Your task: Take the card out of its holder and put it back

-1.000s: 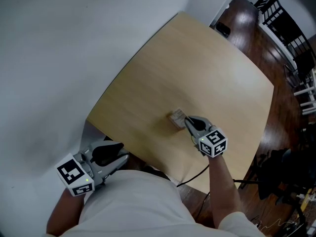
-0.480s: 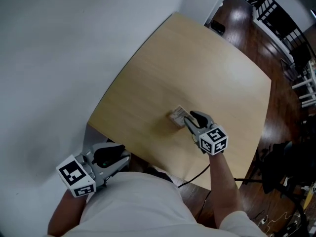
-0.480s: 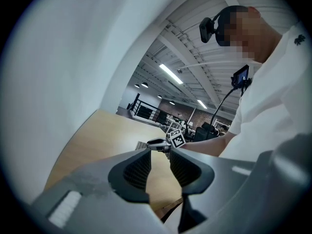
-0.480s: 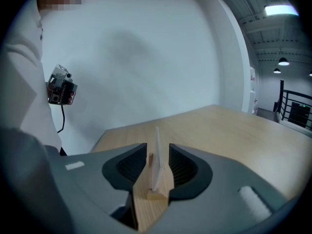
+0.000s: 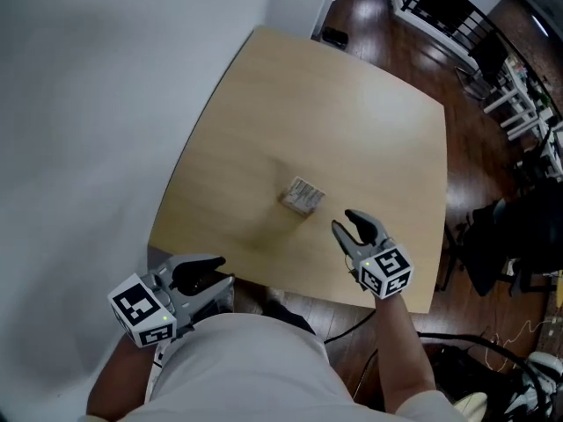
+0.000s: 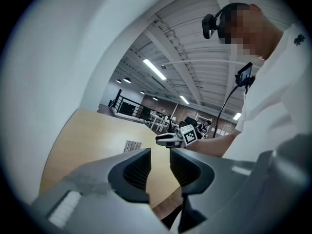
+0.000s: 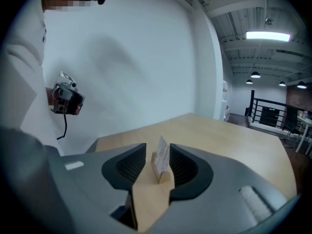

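Left claw [image 6: 160, 155] apart — card [image 6: 132, 145] beyond

The left gripper [image 5: 211, 272] is held off the near left corner of the table [image 5: 352, 112], fingers a little apart, empty. The right gripper [image 5: 343, 221] hangs above the table's near edge, forearm stretched; its fingers have just been opening and grip nothing.

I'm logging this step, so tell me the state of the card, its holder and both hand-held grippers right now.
Card: standing in its holder.
Card holder: resting on the table, with nothing touching it.
Right hand-held gripper: open, its jaws have just been opening; nothing is between them and it is clear of the holder.
Left hand-held gripper: jaws slightly apart and empty, by the table's near edge.
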`<state>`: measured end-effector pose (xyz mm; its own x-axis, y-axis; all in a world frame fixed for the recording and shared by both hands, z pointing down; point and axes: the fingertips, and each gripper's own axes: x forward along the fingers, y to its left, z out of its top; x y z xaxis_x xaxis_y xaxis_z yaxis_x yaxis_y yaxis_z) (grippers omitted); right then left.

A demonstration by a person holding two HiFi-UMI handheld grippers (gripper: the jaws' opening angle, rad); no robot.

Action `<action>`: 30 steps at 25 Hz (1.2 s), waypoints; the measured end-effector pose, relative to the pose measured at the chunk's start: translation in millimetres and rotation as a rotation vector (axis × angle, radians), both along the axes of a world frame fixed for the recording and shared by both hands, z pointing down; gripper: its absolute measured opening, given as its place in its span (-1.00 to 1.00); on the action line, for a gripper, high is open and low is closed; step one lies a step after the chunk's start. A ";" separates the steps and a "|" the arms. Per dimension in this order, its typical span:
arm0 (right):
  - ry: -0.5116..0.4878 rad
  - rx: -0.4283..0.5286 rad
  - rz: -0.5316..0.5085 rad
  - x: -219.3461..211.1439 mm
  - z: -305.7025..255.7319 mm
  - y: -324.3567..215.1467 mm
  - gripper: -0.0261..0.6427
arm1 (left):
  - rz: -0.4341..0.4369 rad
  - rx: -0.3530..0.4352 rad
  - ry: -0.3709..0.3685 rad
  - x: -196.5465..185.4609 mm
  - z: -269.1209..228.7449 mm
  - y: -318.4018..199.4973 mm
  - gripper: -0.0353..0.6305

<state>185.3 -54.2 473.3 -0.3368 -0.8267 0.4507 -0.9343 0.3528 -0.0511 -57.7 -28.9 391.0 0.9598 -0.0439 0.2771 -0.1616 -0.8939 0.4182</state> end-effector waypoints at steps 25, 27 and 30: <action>0.024 0.102 0.194 -122.3 -93.0 287.5 -0.44 | 0.231 0.091 0.009 5.2 -8.7 113.2 -0.51; 0.027 0.116 0.189 -121.9 -92.8 305.1 -0.45 | 0.231 0.094 0.011 7.5 -8.4 132.8 -0.50; 0.040 0.130 0.154 -126.7 -89.2 327.6 -0.45 | 0.224 0.092 0.006 3.1 -6.6 162.3 -0.50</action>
